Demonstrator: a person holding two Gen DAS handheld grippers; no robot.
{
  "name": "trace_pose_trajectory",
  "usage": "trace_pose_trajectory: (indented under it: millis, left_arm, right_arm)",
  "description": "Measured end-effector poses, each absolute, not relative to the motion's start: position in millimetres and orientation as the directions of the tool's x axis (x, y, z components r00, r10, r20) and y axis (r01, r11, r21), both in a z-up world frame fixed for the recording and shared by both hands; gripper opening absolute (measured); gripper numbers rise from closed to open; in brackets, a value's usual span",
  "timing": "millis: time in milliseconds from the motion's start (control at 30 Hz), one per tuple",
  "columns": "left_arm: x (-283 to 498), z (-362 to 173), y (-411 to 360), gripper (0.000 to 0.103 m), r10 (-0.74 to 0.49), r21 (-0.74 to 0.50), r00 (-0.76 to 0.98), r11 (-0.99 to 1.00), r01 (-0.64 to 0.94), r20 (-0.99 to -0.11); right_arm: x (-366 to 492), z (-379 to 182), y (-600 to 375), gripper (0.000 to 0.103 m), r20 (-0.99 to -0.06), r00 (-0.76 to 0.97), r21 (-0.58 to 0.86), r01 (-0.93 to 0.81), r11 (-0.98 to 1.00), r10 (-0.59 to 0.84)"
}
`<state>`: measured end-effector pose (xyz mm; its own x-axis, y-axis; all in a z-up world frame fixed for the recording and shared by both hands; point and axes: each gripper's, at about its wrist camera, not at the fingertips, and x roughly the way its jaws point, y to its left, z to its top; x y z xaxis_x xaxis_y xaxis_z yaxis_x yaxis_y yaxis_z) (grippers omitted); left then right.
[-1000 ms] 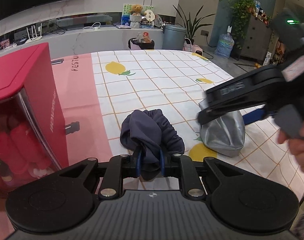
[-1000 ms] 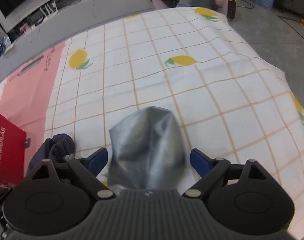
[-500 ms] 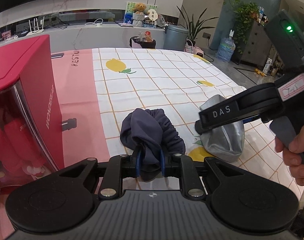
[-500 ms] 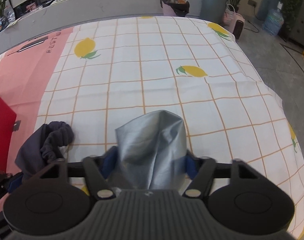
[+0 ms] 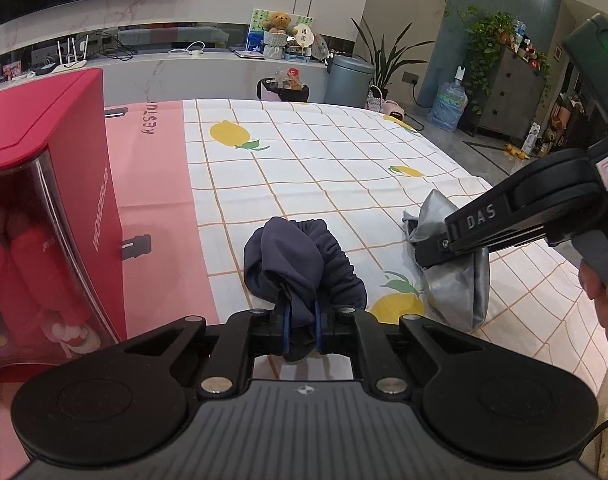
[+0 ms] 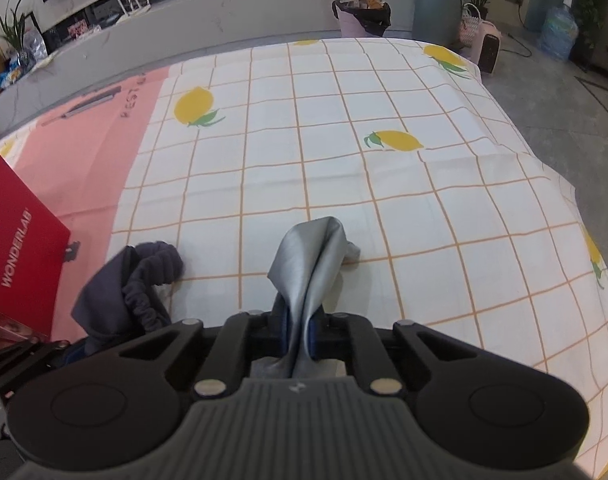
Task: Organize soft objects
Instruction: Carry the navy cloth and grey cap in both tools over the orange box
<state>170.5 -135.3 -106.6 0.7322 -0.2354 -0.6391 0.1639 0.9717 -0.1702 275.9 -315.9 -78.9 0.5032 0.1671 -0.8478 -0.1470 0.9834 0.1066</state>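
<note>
A: What covers the bench?

B: A white cloth with an orange grid and yellow lemons point(image 6: 343, 168), plus a pink band along its left side.

A: And what lies on it?

B: A crumpled navy fabric piece with a gathered elastic edge point(image 5: 304, 264), a shiny silver-grey fabric pouch point(image 5: 455, 284) to its right, apart from it, and a red box with a clear front point(image 5: 64, 208) standing on the pink band.

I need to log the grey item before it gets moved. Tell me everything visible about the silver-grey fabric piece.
The silver-grey fabric piece is a smooth, slightly shiny cloth, crumpled into a soft bundle with folds. It lies on the lemon-print tablecloth, to the right of the dark blue garment and apart from it. The right tool has just closed and pinches its near end, squeezing it into a narrow ridge, while its far tip rests on the cloth.
</note>
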Motion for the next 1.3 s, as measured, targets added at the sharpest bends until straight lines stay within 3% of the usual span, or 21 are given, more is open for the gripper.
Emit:
trace_pose_trajectory:
  millis: [567,867,1100,1300]
  left_arm:
    - [164,-40,-127,0.011,-0.274,-0.188,0.792,0.961,0.202,-0.545]
    - [164,31,-79,0.011,-0.238,-0.204,0.848,0.966,0.158,-0.473]
    - [147,72,-15,0.011,-0.103,-0.141,0.897,0.989,0.046,-0.43]
    - [129,82,46,0.011,0.062,-0.071,0.906,0.992,-0.1,-0.418]
  right_arm:
    - [248,12,-292,0.007,-0.708,0.683,0.103,-0.151,0.983,0.18]
    - [225,89,-220,0.007,-0.538,0.807,0.08,-0.238,0.968,0.243]
    - [217,122,-131,0.007,-0.492,0.772,0.096,-0.412,0.906,0.403]
    - [212,119,-48,0.007,-0.505,0.684,0.103,-0.558,0.823,0.527]
